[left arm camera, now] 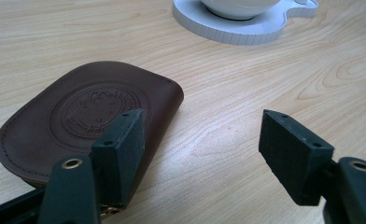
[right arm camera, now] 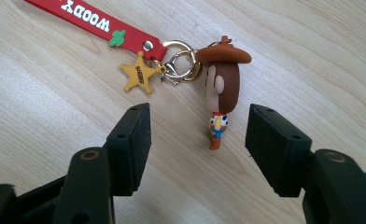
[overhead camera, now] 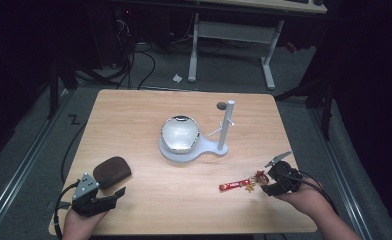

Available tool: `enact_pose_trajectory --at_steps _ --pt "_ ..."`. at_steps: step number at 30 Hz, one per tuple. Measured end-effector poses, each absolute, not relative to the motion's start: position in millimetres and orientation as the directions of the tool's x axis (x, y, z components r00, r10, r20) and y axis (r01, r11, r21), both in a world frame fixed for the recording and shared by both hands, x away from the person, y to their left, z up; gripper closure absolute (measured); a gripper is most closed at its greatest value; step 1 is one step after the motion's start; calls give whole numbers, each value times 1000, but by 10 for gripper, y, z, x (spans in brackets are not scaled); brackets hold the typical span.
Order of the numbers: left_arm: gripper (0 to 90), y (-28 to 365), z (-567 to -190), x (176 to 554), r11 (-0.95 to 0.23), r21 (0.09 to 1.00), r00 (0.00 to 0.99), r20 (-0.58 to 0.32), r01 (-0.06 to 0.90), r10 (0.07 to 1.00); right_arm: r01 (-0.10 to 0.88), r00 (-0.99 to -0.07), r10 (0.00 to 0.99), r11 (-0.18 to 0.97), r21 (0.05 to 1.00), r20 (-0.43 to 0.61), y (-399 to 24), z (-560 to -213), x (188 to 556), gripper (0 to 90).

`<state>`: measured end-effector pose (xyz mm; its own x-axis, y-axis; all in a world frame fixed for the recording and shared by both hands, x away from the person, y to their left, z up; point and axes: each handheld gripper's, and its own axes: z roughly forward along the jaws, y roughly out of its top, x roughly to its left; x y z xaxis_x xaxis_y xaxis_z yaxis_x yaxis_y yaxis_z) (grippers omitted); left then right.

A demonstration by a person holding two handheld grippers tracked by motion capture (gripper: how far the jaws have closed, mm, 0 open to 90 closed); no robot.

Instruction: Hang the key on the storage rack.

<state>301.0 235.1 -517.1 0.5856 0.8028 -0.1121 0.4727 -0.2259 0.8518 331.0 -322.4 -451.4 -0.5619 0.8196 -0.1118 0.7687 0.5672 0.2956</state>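
- Your right gripper (right arm camera: 197, 144) sits at the near right of the table (overhead camera: 134, 115), jaws spread wide, nothing pressed between the pads.
- The keychain (right arm camera: 172, 60) lies flat on the wood just ahead of those jaws. Its cowboy figure (right arm camera: 222, 88) points feet-first into the gap between the pads, touching neither.
- Figure's brown hat end joins a gold clasp (right arm camera: 183, 63); a yellow star (right arm camera: 139, 72) hangs off the same clasp, and a red strap (right arm camera: 97, 21) runs away from it toward the table's middle.
- In the high view the keychain (overhead camera: 241, 184) shows just left of your right gripper (overhead camera: 279, 176), strap end farthest from the hand.
- Your left gripper (left arm camera: 200, 154) rests at the near left corner, jaws open and holding nothing.
- A brown leather pouch (left arm camera: 87, 121) lies just ahead of the left gripper; one pad stands over its near edge, contact not clear.
- In the high view the pouch (overhead camera: 112, 171) and left gripper (overhead camera: 111, 197) are well apart from the keychain.
- Centre of table: a white stand (overhead camera: 223, 148) with an upright post (overhead camera: 227, 122), and a shiny bowl (overhead camera: 180, 133) sitting on its base.
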Motion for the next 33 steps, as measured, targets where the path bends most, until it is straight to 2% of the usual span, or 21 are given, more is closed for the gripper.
enact_pose_trajectory --at_steps 11,33 --pt "314 2347 -5173 3022 -233 851 587 -105 471 803 775 -560 821 566 282 -112 -3254 -4559 3429 408" --pt "315 2360 -5176 3021 -239 850 590 -100 469 801 798 -544 832 552 241 -107 -3267 -4870 3660 563"
